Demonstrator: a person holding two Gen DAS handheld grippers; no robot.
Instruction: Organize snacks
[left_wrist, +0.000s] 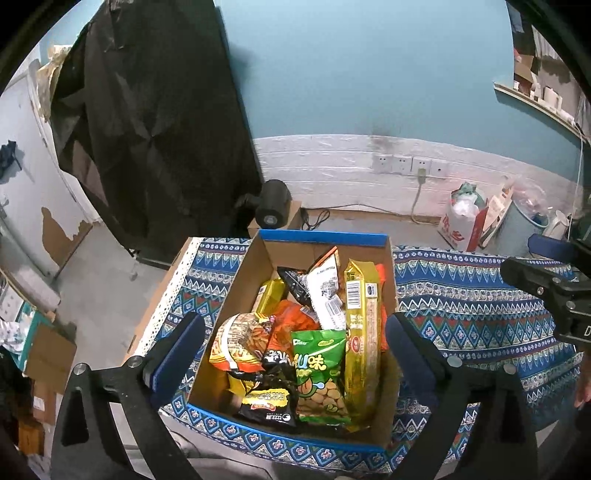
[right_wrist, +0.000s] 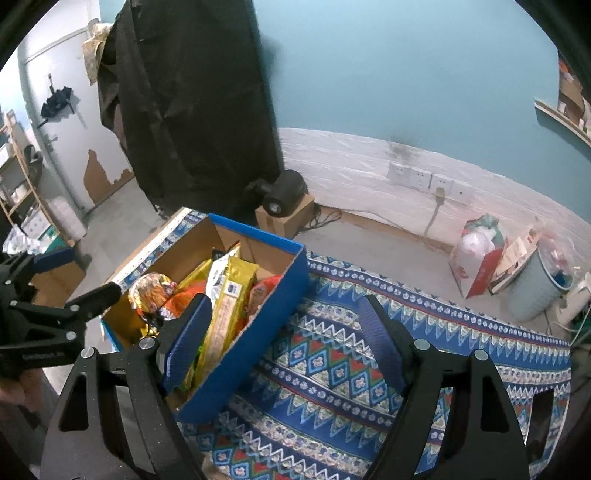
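Observation:
A blue cardboard box (left_wrist: 325, 237) sits on the patterned tablecloth (left_wrist: 461, 306) and holds several snack packs: a green bean bag (left_wrist: 321, 373), a long gold pack (left_wrist: 362, 332), a black pack (left_wrist: 269, 406), an orange bag (left_wrist: 295, 321). My left gripper (left_wrist: 293, 350) is open and empty, its fingers astride the box. In the right wrist view the box (right_wrist: 266, 332) is at the left with the gold pack (right_wrist: 229, 310) inside. My right gripper (right_wrist: 284, 343) is open and empty above the box's right wall and the cloth (right_wrist: 369, 387).
The table's left edge (left_wrist: 162, 295) drops to the floor. A black stand (left_wrist: 155, 110) and a round black device (left_wrist: 273, 206) are behind the table. Bags and a bin (right_wrist: 532, 280) stand by the wall at the right. The left gripper shows in the right wrist view (right_wrist: 55, 314).

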